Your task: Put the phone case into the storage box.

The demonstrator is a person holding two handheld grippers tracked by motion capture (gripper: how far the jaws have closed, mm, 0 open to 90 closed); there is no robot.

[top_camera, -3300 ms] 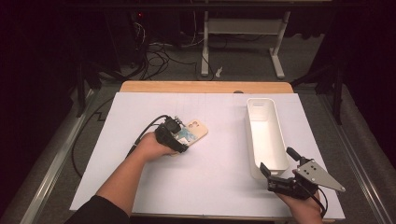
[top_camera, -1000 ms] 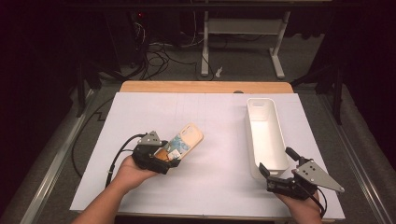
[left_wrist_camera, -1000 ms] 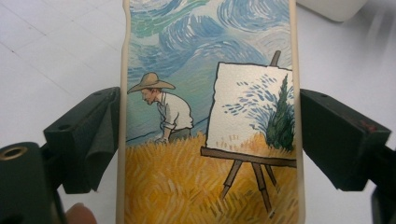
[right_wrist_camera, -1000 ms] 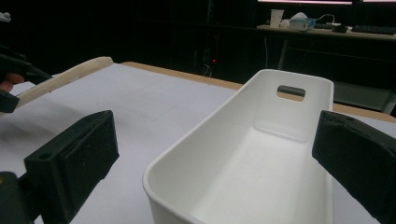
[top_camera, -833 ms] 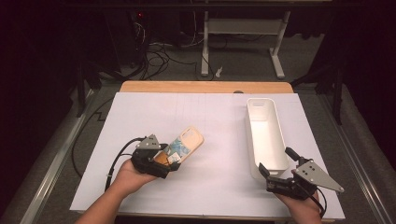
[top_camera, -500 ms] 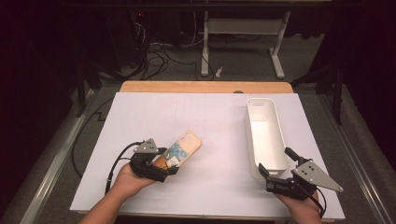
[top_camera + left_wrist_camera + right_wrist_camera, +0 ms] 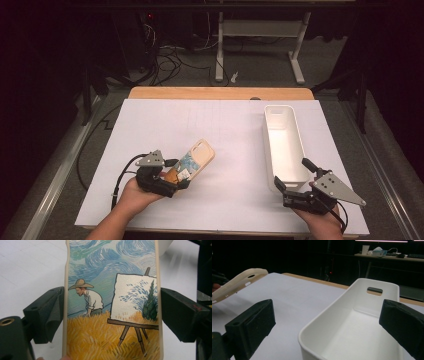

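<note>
Left gripper [image 7: 172, 175] with phone case [image 7: 196, 158] drawn nearer, lifted

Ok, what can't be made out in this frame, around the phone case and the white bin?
- Phone case, left gripper view: both ends cut off by the frame edges.
- Phone case, high view: lower end hidden by the left tool; print too small.
- White bin, right gripper view: near end cut off; floor partly hidden by its wall.

A lab or test room: a paper-covered table [image 7: 165, 115], loose cables [image 7: 172, 55] on the floor, dark surroundings, desk frames [image 7: 260, 35] behind.
</note>
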